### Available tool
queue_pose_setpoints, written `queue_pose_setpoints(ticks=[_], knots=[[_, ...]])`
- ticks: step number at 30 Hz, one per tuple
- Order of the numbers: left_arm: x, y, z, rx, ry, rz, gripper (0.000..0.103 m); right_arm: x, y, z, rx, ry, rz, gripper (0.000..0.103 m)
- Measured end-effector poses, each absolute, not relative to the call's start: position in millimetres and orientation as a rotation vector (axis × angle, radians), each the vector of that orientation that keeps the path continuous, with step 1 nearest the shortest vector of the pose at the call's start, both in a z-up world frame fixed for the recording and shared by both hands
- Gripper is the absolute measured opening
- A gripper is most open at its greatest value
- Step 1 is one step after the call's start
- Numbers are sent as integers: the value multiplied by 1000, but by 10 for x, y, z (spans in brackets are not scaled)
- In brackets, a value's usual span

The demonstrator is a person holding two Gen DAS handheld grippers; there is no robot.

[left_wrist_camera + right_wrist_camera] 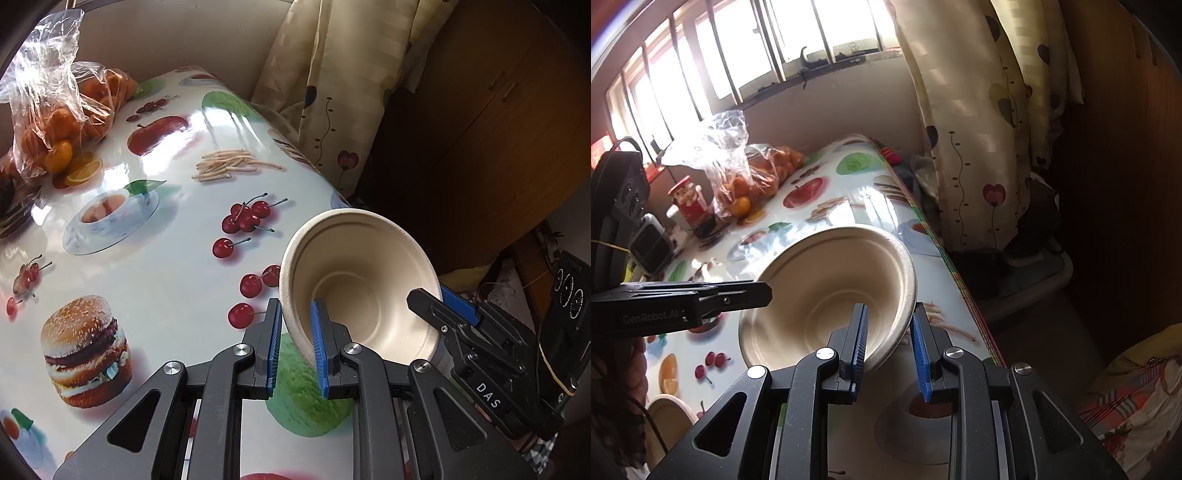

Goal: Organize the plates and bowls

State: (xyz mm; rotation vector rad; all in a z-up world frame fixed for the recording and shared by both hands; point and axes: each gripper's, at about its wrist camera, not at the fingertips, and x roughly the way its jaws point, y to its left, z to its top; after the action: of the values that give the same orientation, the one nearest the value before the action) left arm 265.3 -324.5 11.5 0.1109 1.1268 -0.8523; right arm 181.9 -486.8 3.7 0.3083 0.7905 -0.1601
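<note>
Above the table, gripped bowl

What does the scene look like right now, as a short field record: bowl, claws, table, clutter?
bowl: one beige bowl, tilted on its side, held above the table
left claw: shut on the bowl's rim, one finger inside, one outside
right claw: shut on the rim at the opposite side
table: fruit-print cloth; bowl near its right edge
clutter: bag of oranges at the far end, red-lidded jar beside it
other dishes: second beige dish, partly seen at the near left
</note>
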Motion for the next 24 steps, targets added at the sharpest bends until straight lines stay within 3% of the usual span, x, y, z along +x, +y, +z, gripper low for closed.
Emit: queue_pose_setpoints(ticks=[24], knots=[[2500, -3063, 303, 109, 1068, -847, 17, 1627, -4669, 234, 292, 752, -137, 23]])
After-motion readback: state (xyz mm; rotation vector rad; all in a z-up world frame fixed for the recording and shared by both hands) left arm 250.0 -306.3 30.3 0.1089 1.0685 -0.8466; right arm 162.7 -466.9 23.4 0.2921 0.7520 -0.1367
